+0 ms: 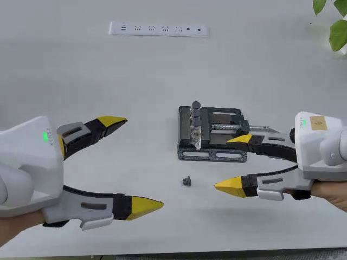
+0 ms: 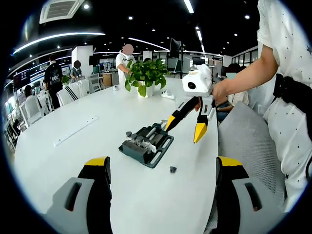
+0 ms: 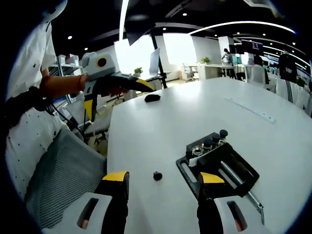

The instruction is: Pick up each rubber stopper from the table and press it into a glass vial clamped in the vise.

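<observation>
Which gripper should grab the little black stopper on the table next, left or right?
Probably the right gripper. Its open fingers point at the stopper, which sits just ahead of them, and the vise is close beside it. The left gripper is open too, but farther from the vise.

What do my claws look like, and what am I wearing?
The left claw and right claw have white bodies, black tapered jaws and yellow tips. The left shows a green light, the right a tan sticker. You wear a white speckled short-sleeved shirt.
</observation>
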`<state>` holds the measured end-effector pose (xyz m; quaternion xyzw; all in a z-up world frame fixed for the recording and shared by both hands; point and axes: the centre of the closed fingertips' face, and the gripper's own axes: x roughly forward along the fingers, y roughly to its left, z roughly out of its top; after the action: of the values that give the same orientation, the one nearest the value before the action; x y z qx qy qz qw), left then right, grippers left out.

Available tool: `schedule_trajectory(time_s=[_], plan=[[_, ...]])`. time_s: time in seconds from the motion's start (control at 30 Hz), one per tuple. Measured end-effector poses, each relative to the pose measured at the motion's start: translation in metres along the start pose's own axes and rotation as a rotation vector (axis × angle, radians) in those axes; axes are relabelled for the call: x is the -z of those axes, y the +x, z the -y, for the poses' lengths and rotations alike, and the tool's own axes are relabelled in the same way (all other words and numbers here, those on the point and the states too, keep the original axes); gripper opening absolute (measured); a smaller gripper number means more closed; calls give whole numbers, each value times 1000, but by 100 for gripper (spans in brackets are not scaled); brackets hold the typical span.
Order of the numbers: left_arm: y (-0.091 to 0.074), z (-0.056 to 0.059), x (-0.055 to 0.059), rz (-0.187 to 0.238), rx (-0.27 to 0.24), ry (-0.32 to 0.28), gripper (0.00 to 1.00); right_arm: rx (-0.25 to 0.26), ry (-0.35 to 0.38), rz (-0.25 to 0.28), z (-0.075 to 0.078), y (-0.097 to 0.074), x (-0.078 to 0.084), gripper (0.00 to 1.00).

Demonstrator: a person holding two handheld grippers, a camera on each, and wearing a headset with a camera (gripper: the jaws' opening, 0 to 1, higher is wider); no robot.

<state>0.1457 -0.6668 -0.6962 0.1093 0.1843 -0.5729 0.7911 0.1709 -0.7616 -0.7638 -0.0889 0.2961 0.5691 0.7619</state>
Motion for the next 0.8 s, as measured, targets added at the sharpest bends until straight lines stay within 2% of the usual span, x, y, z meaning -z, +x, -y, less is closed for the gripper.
schedule_trajectory(time_s=[0.2, 0.23, 0.37, 0.53, 0.8], plan=[[6, 6, -1, -14, 6, -11, 93, -24, -3, -5, -3, 14, 10, 50], [4, 3, 5, -18, 8, -11, 93, -29, -5, -8, -4, 17, 12, 49], [5, 4, 5, -24, 11, -16, 93, -44, -17, -5, -7, 26, 15, 42], [0, -3, 17, -32, 12, -21, 93, -64, -38, -15, -11, 40, 19, 35], [5, 3, 12, -44, 13, -27, 92, -101, -83, -50, -15, 61, 28, 26]])
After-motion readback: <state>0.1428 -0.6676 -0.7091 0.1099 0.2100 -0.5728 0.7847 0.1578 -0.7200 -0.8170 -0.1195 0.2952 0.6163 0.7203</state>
